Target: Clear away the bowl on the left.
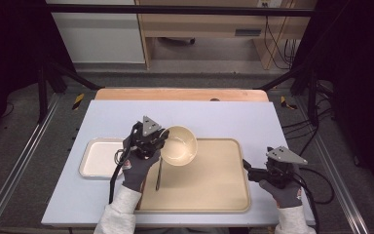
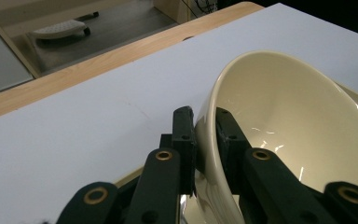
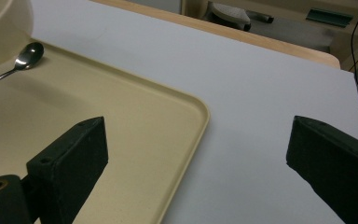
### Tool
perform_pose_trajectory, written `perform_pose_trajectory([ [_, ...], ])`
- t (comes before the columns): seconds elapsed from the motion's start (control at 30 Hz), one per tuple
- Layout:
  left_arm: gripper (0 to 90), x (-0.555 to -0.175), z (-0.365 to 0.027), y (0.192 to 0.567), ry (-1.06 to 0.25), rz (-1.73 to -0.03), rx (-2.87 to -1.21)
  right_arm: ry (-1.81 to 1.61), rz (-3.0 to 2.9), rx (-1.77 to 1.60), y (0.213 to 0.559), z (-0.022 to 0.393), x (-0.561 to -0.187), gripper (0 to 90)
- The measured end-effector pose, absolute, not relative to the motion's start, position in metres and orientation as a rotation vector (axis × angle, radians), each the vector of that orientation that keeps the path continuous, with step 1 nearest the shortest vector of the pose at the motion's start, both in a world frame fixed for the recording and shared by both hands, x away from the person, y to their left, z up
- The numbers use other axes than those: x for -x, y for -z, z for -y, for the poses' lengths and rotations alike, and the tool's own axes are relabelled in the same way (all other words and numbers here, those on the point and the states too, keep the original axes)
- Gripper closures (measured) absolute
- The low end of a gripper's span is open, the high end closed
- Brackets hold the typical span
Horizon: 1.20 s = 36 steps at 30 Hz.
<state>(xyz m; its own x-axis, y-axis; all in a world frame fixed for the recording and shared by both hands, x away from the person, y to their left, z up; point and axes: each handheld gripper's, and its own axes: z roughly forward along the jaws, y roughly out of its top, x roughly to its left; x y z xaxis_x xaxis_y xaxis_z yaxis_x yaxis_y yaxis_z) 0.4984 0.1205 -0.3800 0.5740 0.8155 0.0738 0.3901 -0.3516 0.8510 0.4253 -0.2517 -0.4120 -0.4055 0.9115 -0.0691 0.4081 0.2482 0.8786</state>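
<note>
One bowl is here, cream-coloured, its rim clamped between the fingers of the left gripper, one finger outside the wall and one inside.

One spoon lies just below those fingers, on the beige tray.

Two trays are on the worktop: one large beige tray, whose corner sits between the spread fingers of the right gripper, and one small white tray off to the outer side of the left fingers.

Two grippers are counted, one in each gloved hand, and each has two black fingers, making four fingers in all.
</note>
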Motion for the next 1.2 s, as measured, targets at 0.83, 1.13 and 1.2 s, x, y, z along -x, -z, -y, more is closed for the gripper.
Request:
perform_pose_trajectory([
  [0.83,80.9,-0.546,-0.088,0.423,-0.547,-1.061,-2.054,-1.110,-1.932,-1.207,0.412,0.252,-0.425,5.6],
  [1.13,81.9,-0.555,-0.093,0.430,-0.533,-1.085,-2.055,-1.110,-1.931,-1.202,0.411,0.252,-0.425,5.6],
  [1.2,82.4,-0.557,-0.095,0.432,-0.528,-1.089,-2.066,-1.112,-1.931,-1.206,0.411,0.252,-0.425,5.6],
])
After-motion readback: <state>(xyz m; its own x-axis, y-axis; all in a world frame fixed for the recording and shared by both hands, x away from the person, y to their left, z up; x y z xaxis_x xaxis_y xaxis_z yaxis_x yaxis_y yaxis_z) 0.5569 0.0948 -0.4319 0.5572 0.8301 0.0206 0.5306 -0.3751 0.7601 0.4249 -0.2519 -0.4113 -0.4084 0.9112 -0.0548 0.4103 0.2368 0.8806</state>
